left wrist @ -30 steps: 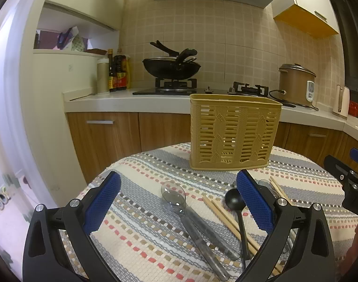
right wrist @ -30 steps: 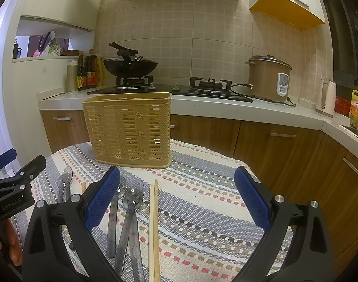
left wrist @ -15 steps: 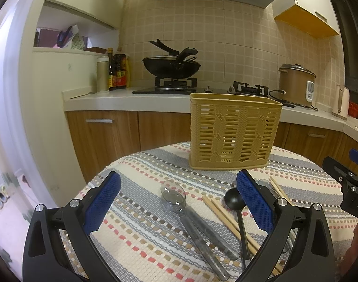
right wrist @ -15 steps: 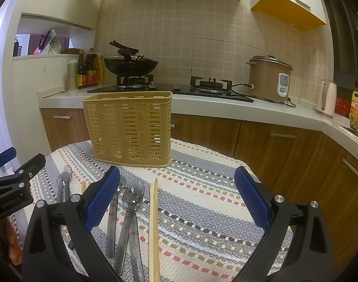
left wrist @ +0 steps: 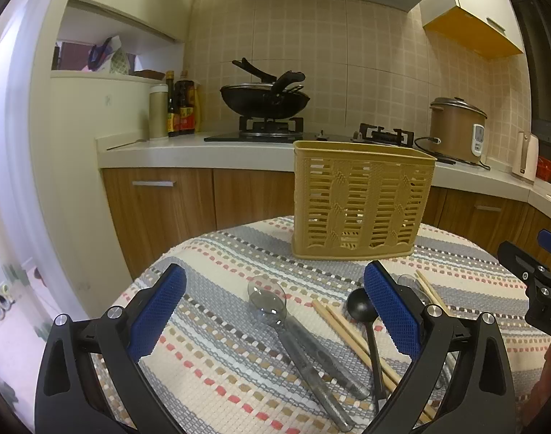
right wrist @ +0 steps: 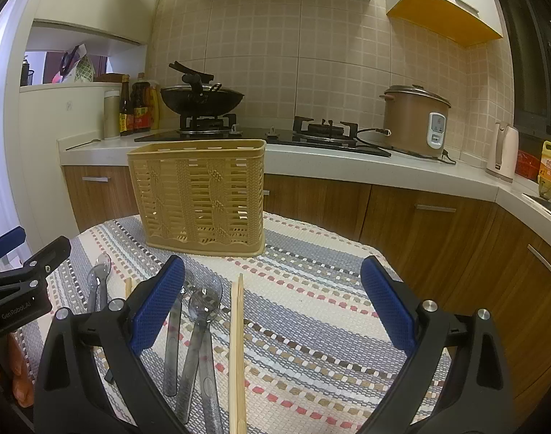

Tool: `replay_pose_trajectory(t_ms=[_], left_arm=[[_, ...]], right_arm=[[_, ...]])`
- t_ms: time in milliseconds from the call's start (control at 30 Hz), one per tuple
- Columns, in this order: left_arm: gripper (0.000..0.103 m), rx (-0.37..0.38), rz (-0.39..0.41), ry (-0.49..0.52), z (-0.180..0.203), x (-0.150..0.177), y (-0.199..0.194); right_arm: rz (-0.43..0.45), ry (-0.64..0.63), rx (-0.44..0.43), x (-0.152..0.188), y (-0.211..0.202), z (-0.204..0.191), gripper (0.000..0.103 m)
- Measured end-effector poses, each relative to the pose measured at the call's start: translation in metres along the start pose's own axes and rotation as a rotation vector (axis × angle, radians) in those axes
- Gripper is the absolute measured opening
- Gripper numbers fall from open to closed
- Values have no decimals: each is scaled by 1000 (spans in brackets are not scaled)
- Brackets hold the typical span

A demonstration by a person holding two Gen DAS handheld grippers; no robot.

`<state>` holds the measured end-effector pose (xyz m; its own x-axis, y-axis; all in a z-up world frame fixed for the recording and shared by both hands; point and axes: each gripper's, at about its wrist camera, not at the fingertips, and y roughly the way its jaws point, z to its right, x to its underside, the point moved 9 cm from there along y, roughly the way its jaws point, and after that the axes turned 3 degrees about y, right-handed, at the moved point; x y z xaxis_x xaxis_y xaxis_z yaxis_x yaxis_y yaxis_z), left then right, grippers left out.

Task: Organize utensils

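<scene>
The yellow slotted utensil basket [left wrist: 360,200] stands upright at the far side of the round counter, on a striped woven tablecloth [left wrist: 217,329]; it serves as the landmark below. Behind the basket runs the kitchen worktop with a black wok [left wrist: 264,99] on a gas hob, sauce bottles [left wrist: 181,108] to the wok's left, and a brown rice cooker [right wrist: 414,121] toward the right. Nothing stands between the basket and the utensils lying in front of it. In the left wrist view, a clear plastic spoon [left wrist: 275,311] lies nearest the basket's left half, with a pair of wooden chopsticks [left wrist: 351,336] and a black spoon [left wrist: 364,311] in front of its centre. The left gripper [left wrist: 275,320] hovers over these with its jaws spread wide and empty; the clear plastic spoon lies between them, untouched. The gripper's right pad hides a second clear utensil and part of another chopstick. In the right wrist view, the right gripper [right wrist: 272,320] also has its jaws wide apart, holding nothing; two clear spoons [right wrist: 203,311] and a wooden chopstick pair [right wrist: 236,343] lie between them, in front of the basket. Their handles run out of the frame's lower edge. The utensil under the left pad is hard to identify.
</scene>
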<state>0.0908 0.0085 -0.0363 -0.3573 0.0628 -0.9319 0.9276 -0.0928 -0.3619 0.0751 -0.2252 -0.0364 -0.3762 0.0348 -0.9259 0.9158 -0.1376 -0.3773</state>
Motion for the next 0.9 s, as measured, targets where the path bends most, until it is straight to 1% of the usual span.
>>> replay_pose_trajectory(t_ms=[300,400,467,600,900], left_arm=[[96,-6,0,2,0,1,0],[96,-6,0,0,0,1,0],[96,-8,0,0,-1,1,0],[96,-11,-3,-3,-2,2,-1],[96,-11,-4,-5,-3,1,0]], right_arm=[[0,-2,1,2,3,-4,93],[-18,-31,13,3,5,-5,89],[-34,-50,31,5,6,-3,84],[-43,-55,29,5,6,-3,84],[-36,-7,8,3,8,2,84]])
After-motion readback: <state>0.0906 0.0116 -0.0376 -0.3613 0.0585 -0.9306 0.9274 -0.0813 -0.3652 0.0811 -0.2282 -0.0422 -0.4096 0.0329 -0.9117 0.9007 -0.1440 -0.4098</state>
